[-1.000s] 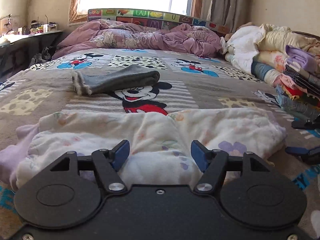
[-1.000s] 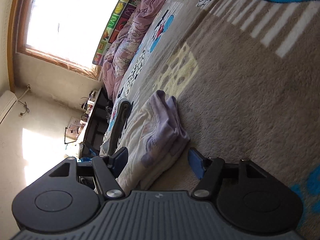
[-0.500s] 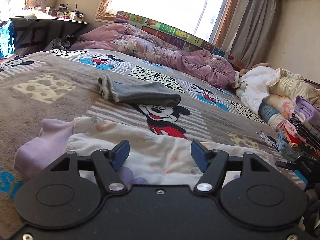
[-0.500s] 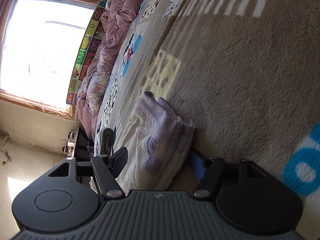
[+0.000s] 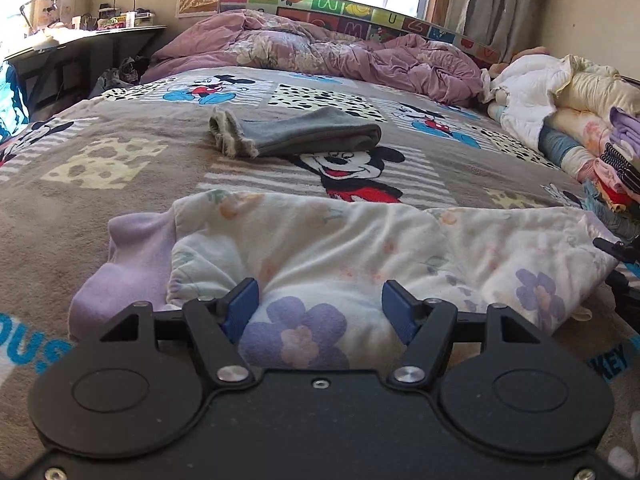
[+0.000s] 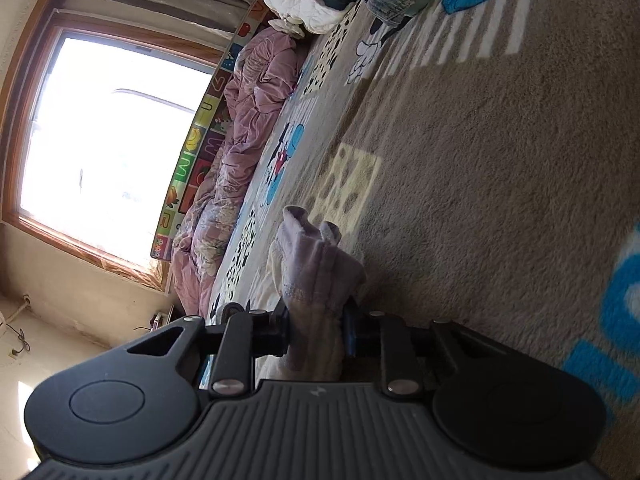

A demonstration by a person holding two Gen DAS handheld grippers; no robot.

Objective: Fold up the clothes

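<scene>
Right now the floral garment point(image 5: 344, 248) lies on the bed blanket point(image 5: 120, 152), stretching from 9 to 3 o'clock before the wide-open left gripper point(image 5: 320, 308). At 12 o'clock, the right gripper point(image 6: 316, 328) pinches its purple cuff point(image 6: 316, 264).

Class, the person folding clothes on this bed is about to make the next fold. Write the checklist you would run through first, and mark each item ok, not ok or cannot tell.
1. Right gripper shut on the lilac end of the floral garment: ok.
2. Left gripper holding cloth: not ok, jaws open astride the garment's near edge.
3. Garment lying flat: not ok, bunched and wrinkled.
4. Bare blanket beyond the garment to fold onto: ok.
5. Folded grey item clear of the garment: ok, apart.
6. All layers caught in the right grip: cannot tell.
</scene>
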